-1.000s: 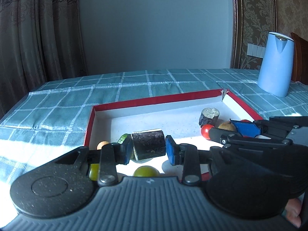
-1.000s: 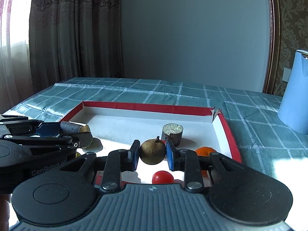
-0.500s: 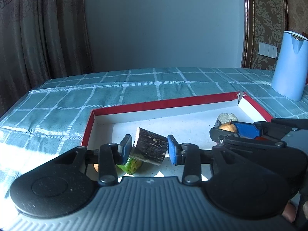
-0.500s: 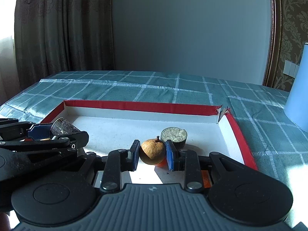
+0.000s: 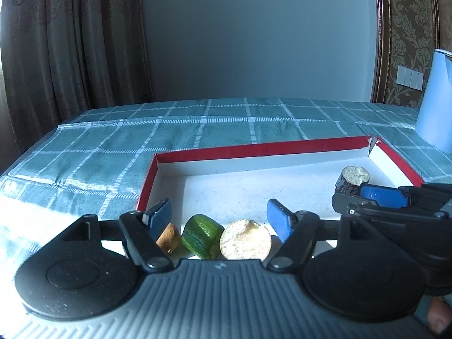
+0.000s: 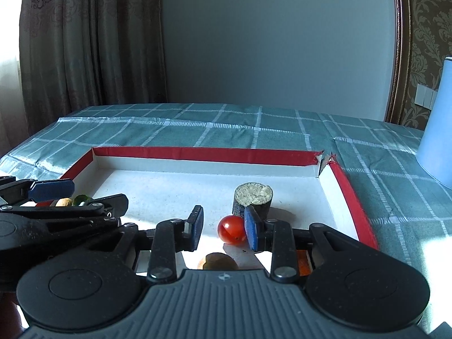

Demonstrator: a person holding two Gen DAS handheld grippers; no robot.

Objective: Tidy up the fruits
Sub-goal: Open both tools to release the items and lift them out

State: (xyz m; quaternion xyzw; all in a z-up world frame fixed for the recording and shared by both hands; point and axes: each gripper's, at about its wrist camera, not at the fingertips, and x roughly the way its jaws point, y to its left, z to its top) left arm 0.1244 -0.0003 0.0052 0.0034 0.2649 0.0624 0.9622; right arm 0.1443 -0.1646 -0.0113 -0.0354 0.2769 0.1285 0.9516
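A shallow red-rimmed white tray (image 5: 254, 150) lies on the checked tablecloth. My left gripper (image 5: 219, 216) is open over its near left part. Below it lie a dark cut piece with its pale face up (image 5: 245, 239), a green piece (image 5: 201, 236) and a small brown fruit (image 5: 168, 237). My right gripper (image 6: 223, 226) is open and empty over the near right part. A red cherry tomato (image 6: 231, 229) lies between its fingers, a brown fruit (image 6: 217, 261) just below it. A second dark cut piece (image 6: 252, 199) stands upright beyond it, also in the left wrist view (image 5: 351, 178).
A pale blue kettle (image 5: 436, 101) stands on the table right of the tray; it also shows in the right wrist view (image 6: 438, 130). An orange fruit (image 6: 302, 262) peeks out under the right finger. Curtains and a wall stand behind the table.
My left gripper opened and let go of the dark cut piece, which now lies in the tray. My right gripper opened and let go of the brown fruit, which now lies below it.
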